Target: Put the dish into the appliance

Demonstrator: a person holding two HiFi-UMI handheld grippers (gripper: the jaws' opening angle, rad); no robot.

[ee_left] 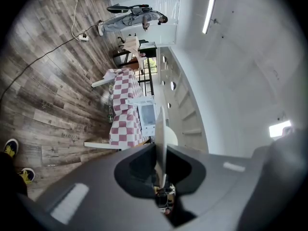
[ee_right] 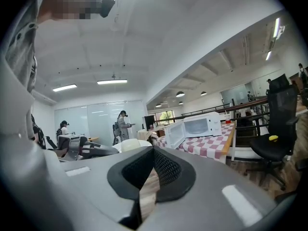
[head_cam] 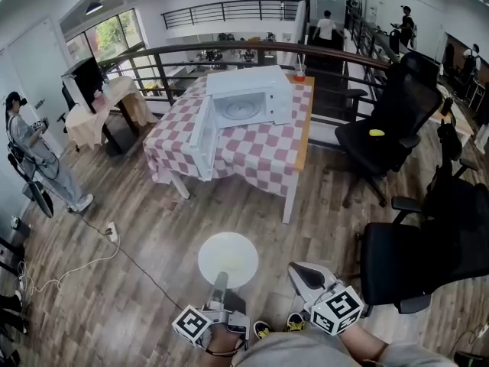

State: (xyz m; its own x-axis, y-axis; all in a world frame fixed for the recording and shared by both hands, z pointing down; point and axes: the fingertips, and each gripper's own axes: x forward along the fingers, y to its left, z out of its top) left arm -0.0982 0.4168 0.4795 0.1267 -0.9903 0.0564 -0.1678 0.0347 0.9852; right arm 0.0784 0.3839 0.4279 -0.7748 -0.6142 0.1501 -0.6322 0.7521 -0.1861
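Observation:
A round white dish hangs level above the wooden floor, close in front of me. My left gripper is shut on its near rim. In the left gripper view the dish shows edge-on between the jaws of that gripper. My right gripper is to the dish's right, shut and empty, and its own view shows the jaws nearly together. The white microwave stands on the checked table ahead, with its door swung open to the left. It also appears as the microwave in the right gripper view.
Black office chairs stand to the right. A dark railing runs behind the table. A person stands at the far left, with a power strip and cable on the floor. A red cup sits on the table's far corner.

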